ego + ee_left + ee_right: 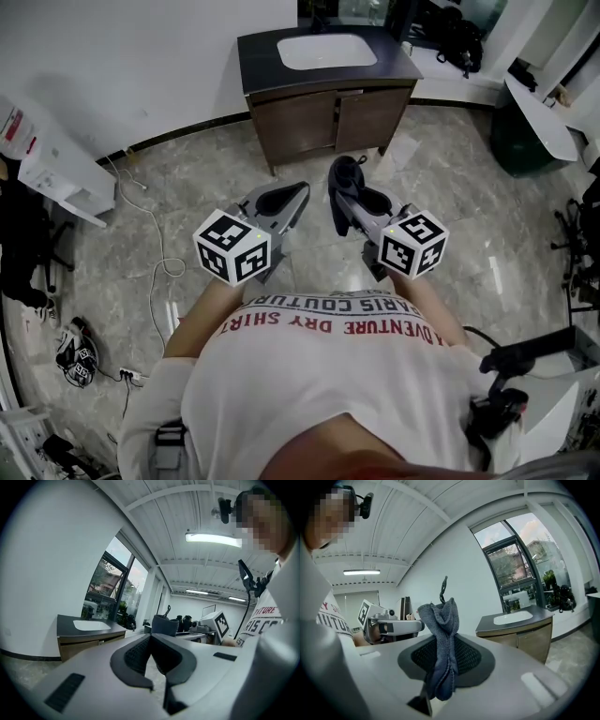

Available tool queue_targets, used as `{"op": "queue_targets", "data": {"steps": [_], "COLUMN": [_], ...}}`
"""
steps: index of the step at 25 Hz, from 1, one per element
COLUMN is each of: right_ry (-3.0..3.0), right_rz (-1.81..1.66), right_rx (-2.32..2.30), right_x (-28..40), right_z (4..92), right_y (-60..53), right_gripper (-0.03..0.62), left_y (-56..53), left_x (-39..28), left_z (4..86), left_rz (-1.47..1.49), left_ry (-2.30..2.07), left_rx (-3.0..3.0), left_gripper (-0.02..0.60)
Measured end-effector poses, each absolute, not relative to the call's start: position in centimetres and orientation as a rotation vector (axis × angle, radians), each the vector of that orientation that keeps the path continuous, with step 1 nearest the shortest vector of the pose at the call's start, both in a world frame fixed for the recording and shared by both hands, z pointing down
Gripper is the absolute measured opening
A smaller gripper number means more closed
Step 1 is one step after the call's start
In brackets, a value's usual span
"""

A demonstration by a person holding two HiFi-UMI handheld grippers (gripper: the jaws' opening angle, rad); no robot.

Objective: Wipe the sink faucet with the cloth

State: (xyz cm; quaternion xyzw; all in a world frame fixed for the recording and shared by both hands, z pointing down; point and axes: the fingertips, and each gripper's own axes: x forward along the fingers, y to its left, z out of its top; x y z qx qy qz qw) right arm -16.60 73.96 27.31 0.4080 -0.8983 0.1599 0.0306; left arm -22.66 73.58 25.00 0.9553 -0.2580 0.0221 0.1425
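Observation:
I stand a few steps back from a dark vanity (319,112) with a white sink (326,52) set in its top. I make out no faucet at this distance. My right gripper (343,183) is shut on a dark grey-blue cloth (347,171), whose bunched end sticks up past the jaws (440,634). My left gripper (298,192) is held beside it, jaws shut with nothing between them (151,635). The sink also appears far off in the left gripper view (91,625) and the right gripper view (513,617).
The marble floor (441,178) stretches between me and the vanity. A white cabinet (56,164) stands at the left, with cables (159,262) trailing over the floor. A dark bag (459,42) lies on the window ledge, and a green bin (516,141) stands at the right.

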Motion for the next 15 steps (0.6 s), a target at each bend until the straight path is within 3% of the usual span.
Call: {"op": "queue_targets", "data": {"steps": [15], "right_ry": [-2.773], "right_rz": [0.485], "right_rx": [1.236], "right_x": [-17.7], "right_z": [27.4], "right_y": [74.6], "right_gripper": [0.077], "left_y": [74.3], "left_x": [-23.2], "left_z": [25.3], "left_rz": [0.080], "left_ry": [-0.734], "left_rx": [2.761], "left_gripper": [0.002]}}
